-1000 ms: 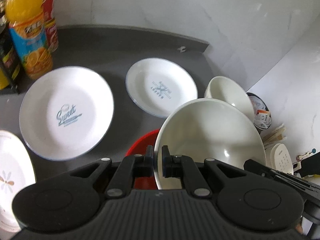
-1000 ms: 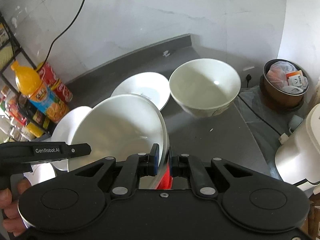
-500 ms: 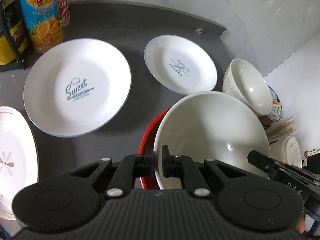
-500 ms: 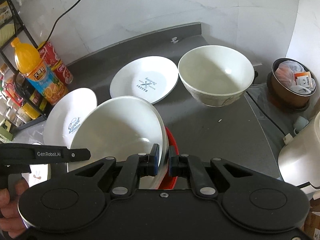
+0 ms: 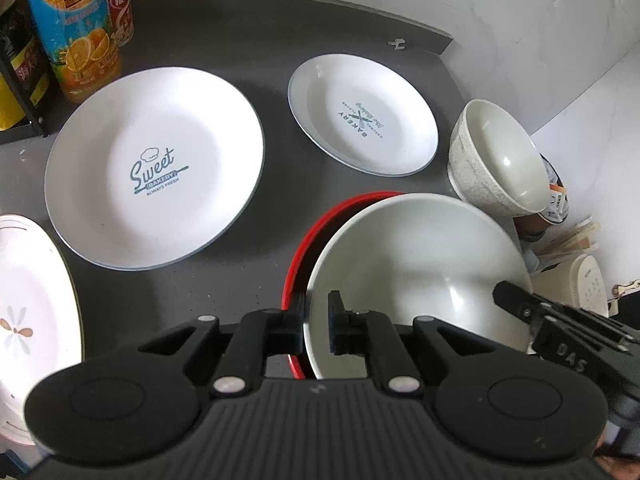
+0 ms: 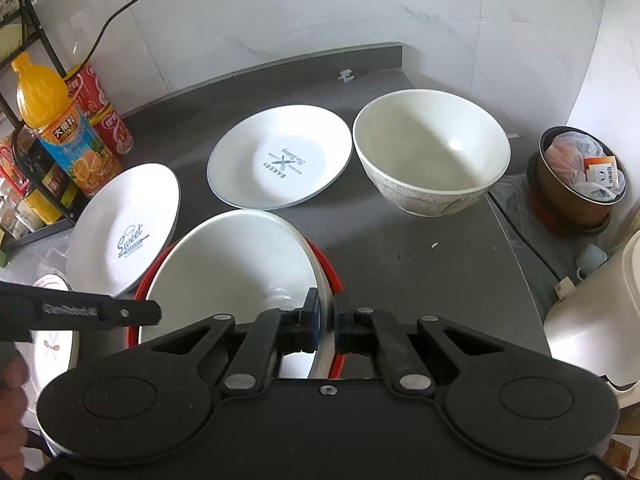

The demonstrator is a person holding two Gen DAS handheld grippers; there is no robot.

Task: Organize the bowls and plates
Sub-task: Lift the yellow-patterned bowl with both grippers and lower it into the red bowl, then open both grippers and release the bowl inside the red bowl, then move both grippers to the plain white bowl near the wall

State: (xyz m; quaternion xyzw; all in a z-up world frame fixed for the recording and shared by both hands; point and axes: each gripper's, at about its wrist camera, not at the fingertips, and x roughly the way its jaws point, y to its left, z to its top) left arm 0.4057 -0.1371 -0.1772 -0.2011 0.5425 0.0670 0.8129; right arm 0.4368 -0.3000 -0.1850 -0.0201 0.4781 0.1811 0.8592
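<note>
In your left wrist view, the white bowl is plain and glossy inside, sitting over a red plate whose rim shows along its left side. Your left gripper is clamped on the bowl's near rim, one finger inside and one outside. Beyond it on the grey counter lie the large "Sweet Bakery" plate, the smaller bakery plate and a speckled bowl just beside the counter's right edge. A flower-pattern plate lies at the far left, and an orange juice bottle stands at the back left. Bare counter lies between the large plate and the red plate. Your right gripper's black body reaches in from the right at the bowl's far rim.

In your right wrist view, the same white bowl fills the near centre with the red plate edging out on both sides. Your right gripper pinches the bowl's right rim, fingers closed on it. The speckled bowl stands upright near the right edge, the smaller bakery plate just left of it. Open counter stretches to your right up to the edge. Your left gripper comes in level from the left.
</note>
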